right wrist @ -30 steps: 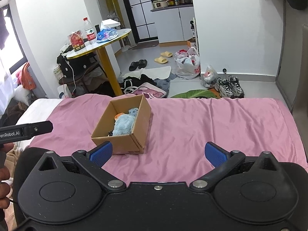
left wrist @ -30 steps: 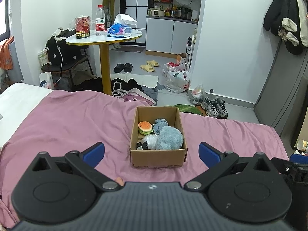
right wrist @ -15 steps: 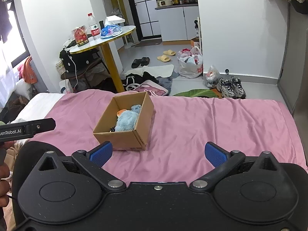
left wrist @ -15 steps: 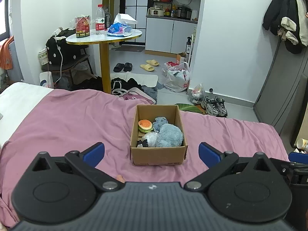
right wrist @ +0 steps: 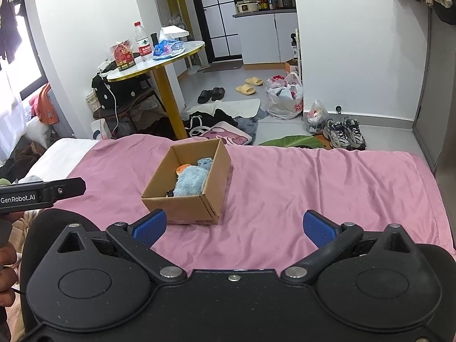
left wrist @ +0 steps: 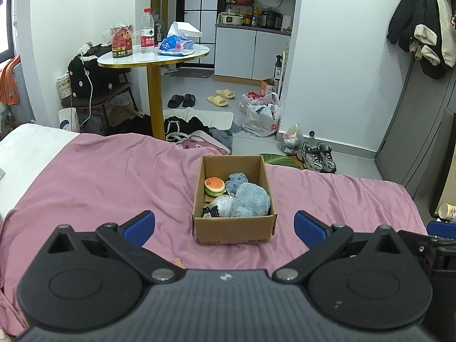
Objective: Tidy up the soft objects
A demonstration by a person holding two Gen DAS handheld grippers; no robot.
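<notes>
**Both grippers spread wide and empty over the bed, toys lying in the box**

A cardboard box [left wrist: 233,229] sits open-topped on the pink bedspread [left wrist: 114,176], straight ahead of the left gripper [left wrist: 224,225] and forward and to the left of the right gripper [right wrist: 233,226]. Inside the box lie several soft toys: a large fluffy blue plush [left wrist: 250,201] against the right wall, a smaller grey-blue plush [left wrist: 236,182] touching it toward the far end, a burger-shaped toy [left wrist: 214,185] on the left side, and a small item in clear wrapping [left wrist: 222,205] near the front, beside something black too small to identify.

The left gripper's blue-padded fingers [left wrist: 139,228] stand far apart with nothing between them; the box shows in the gap, well short of contact. The right gripper's fingers [right wrist: 149,225] are likewise spread wide and hold nothing; the left one overlaps the box's near corner in view, though whether it touches cannot be told.

Beyond the bed, a round desk [left wrist: 154,58] on a yellow post carries a water bottle [left wrist: 147,35] and a red canister [left wrist: 122,42]. Sneakers [left wrist: 317,156] rest on the floor.
</notes>
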